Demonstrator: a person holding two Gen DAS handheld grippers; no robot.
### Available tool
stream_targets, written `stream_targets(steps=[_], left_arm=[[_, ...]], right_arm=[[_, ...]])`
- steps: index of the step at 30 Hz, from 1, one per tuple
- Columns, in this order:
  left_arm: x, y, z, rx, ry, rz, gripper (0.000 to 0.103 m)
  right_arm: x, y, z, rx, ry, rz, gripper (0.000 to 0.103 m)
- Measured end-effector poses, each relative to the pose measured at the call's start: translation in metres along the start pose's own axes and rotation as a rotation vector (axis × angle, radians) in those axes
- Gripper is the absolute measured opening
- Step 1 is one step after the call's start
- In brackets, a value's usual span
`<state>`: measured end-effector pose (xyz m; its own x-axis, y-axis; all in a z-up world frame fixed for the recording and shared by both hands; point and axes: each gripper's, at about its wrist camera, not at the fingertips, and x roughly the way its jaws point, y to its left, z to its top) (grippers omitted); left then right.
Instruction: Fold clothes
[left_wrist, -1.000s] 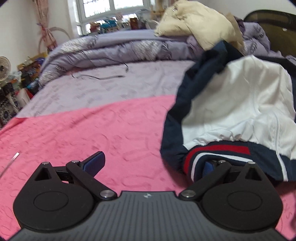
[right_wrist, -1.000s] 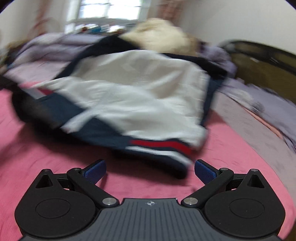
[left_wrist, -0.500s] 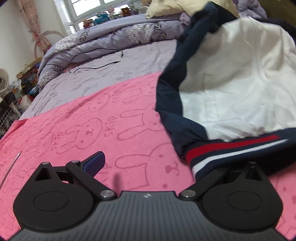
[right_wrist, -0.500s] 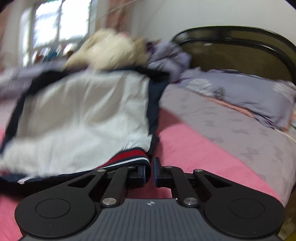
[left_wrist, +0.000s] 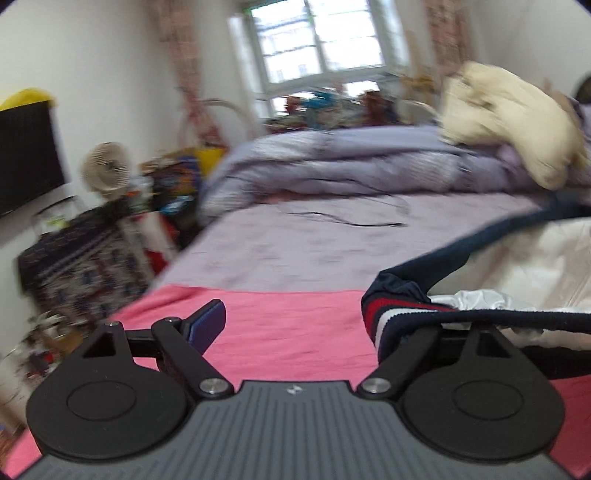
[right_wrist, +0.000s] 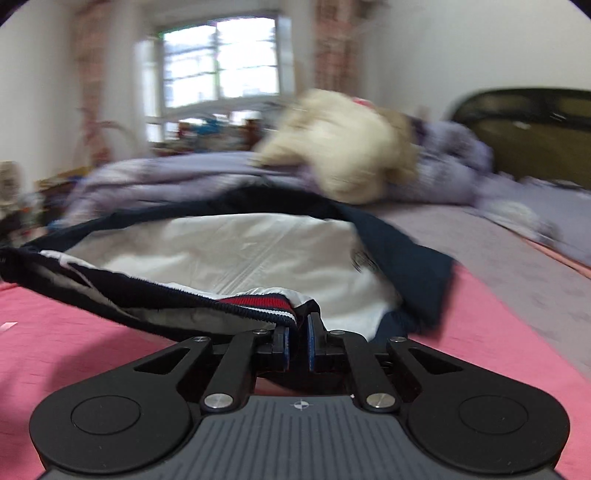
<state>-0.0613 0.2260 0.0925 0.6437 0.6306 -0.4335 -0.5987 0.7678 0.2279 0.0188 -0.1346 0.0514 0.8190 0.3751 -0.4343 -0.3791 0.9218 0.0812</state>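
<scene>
Our right gripper (right_wrist: 296, 341) sits low in the middle of its frame, its blue pads (right_wrist: 283, 345) drawn together on the striped hem of the jacket (right_wrist: 236, 254). The red, white and navy ribbing bunches just above the fingertips. A small compass-like emblem (right_wrist: 302, 405) is stamped on the gripper's grey body; we can read no words on it, and a dark mark on the jacket's lining at right of centre is too blurred to read.

Our left gripper (left_wrist: 314, 325) points level along the bed, its fingers spread wide. The left blue pad (left_wrist: 207, 325) stands free over the pink sheet (left_wrist: 291, 332), while the jacket's hem (left_wrist: 391, 317) drapes over the right finger and hides its pad.

The jacket lies inside out, white lining up, stretching from lower right toward the centre of the bed. Beyond it, a lilac quilt (left_wrist: 332, 162) is heaped in the upper middle, with a cream garment (left_wrist: 506, 122) on top at upper right. A black cable (left_wrist: 354, 221) lies on the lilac sheet. A window (left_wrist: 321, 44) fills the top centre.
</scene>
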Motion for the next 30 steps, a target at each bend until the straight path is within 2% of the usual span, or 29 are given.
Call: stream_targets(steps=[3, 5, 8, 11, 13, 14, 15, 16, 18, 20, 21, 22, 24, 27, 28, 30], left_arm=[[-0.032, 0.057, -0.028, 0.001, 0.05, 0.005, 0.088], [-0.057, 0.079, -0.061, 0.031, 0.1, -0.035, 0.09], [-0.095, 0.08, -0.112, 0.155, 0.141, -0.107, 0.092], [-0.113, 0.048, -0.159, 0.322, 0.214, -0.183, 0.092], [-0.113, 0.028, -0.181, 0.419, 0.274, -0.244, 0.092], [-0.117, 0.023, -0.185, 0.463, 0.265, -0.256, 0.092], [-0.121, 0.018, -0.188, 0.504, 0.256, -0.268, 0.091], [-0.127, 0.019, -0.188, 0.524, 0.242, -0.288, 0.092], [-0.134, 0.031, -0.181, 0.516, 0.255, -0.364, 0.094], [-0.14, 0.047, -0.175, 0.497, 0.274, -0.416, 0.096], [-0.141, 0.057, -0.173, 0.482, 0.283, -0.415, 0.096], [-0.144, 0.069, -0.169, 0.465, 0.289, -0.405, 0.096], [-0.143, 0.089, -0.151, 0.429, 0.26, -0.377, 0.096], [-0.13, 0.107, -0.113, 0.364, 0.202, -0.366, 0.096], [-0.122, 0.109, -0.097, 0.342, 0.183, -0.371, 0.096], [-0.103, 0.099, -0.065, 0.282, 0.135, -0.42, 0.101]], right_arm=[[-0.025, 0.028, -0.008, -0.087, 0.044, 0.105, 0.01], [-0.05, 0.031, -0.022, -0.161, 0.09, 0.138, 0.01], [-0.089, 0.028, -0.044, -0.252, 0.177, 0.116, 0.011], [-0.104, 0.021, -0.071, -0.305, 0.32, 0.085, 0.013], [-0.106, 0.02, -0.082, -0.315, 0.389, 0.108, 0.021], [-0.108, 0.02, -0.086, -0.316, 0.418, 0.124, 0.025], [-0.11, 0.021, -0.091, -0.318, 0.448, 0.141, 0.034], [-0.111, 0.021, -0.095, -0.319, 0.477, 0.157, 0.046], [-0.115, 0.018, -0.095, -0.31, 0.513, 0.201, 0.061], [-0.117, 0.004, -0.073, -0.264, 0.484, 0.273, 0.065], [-0.119, -0.004, -0.06, -0.235, 0.464, 0.299, 0.067], [-0.12, -0.011, -0.047, -0.219, 0.427, 0.292, 0.074], [-0.112, -0.021, -0.021, -0.219, 0.331, 0.207, 0.084], [-0.059, -0.023, 0.0, -0.311, 0.192, -0.041, 0.085], [-0.035, -0.022, 0.003, -0.33, 0.168, -0.104, 0.085], [0.02, -0.023, 0.002, -0.275, 0.183, -0.158, 0.082]])
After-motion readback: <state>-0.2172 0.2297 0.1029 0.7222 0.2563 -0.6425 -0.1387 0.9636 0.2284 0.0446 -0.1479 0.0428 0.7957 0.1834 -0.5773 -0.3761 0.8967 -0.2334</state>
